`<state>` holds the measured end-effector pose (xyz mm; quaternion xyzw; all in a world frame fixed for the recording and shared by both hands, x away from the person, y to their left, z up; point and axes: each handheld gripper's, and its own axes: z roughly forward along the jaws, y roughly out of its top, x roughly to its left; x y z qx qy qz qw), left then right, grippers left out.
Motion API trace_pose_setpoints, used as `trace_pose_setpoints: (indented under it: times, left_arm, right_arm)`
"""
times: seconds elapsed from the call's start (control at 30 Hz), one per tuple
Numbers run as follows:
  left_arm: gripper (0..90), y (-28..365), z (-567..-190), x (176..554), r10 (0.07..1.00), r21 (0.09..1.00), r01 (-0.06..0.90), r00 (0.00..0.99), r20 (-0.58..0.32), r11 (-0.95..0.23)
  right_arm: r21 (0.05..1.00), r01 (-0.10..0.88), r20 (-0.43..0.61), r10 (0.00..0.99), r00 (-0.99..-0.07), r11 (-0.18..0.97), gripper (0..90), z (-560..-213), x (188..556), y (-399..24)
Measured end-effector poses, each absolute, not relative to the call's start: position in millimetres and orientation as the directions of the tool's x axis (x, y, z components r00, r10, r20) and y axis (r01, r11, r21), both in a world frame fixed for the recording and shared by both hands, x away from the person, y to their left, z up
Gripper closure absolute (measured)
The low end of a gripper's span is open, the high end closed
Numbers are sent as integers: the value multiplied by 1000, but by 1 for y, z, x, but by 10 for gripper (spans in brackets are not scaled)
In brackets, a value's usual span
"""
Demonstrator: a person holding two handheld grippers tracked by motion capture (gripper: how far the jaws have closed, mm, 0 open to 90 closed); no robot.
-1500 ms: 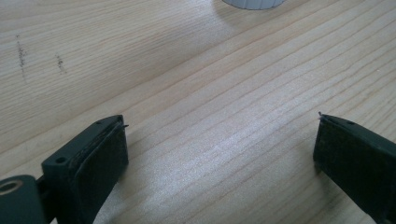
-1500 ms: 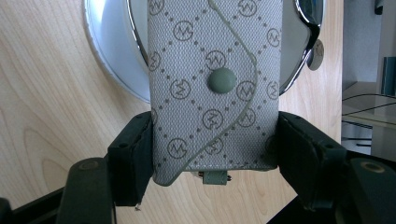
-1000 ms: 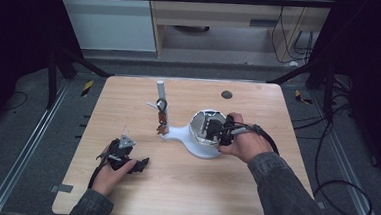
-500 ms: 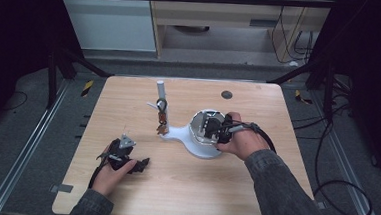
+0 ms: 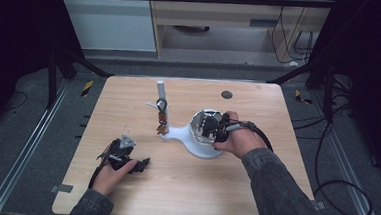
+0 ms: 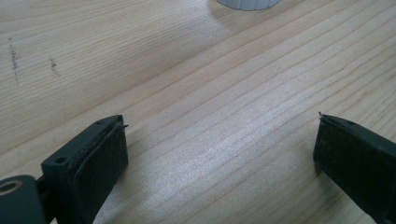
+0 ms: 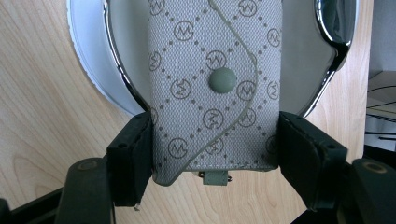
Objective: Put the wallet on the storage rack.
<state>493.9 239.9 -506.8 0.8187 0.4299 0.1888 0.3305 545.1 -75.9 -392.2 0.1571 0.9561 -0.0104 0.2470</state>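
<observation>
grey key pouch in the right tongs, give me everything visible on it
The key pouch looks like grey woven fabric printed with a diamond grid of dots and circled M logos. A curved flap is shut with a round grey snap, and a small tab pokes out at its near end. It lies flat over the white dish with the shiny rim, near end above bare wood. The right tongs pinch its two long sides.

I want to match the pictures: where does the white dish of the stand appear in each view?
High view: the white dish sits right of centre on the table, under the right gripper.
Left gripper view: a slice of its rim at the top edge.
Right gripper view: its rim curves behind the grey patterned key case.
Shared landmark: the wooden table.
</observation>
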Motion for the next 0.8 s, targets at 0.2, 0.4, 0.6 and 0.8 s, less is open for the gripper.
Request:
trace_pose_setpoints:
  times: [0.2, 0.4, 0.6, 0.8]
  left_arm:
    - [24, 240, -507, 494, 827, 703, 579, 561, 24, -413]
    - [24, 240, -507, 494, 828, 704, 579, 561, 23, -412]
    - [24, 240, -507, 494, 828, 703, 579, 561, 24, -412]
    - [25, 240, -507, 494, 827, 704, 578, 562, 23, -412]
  right_arm:
    - [55, 310, -471, 298, -830, 949, 310, -392, 547, -74]
    - [55, 314, -466, 303, -831, 948, 308, -393, 549, -72]
    - [59, 324, -460, 314, -831, 944, 308, -394, 551, -70]
    - [57, 323, -455, 313, -834, 945, 309, -396, 552, -68]
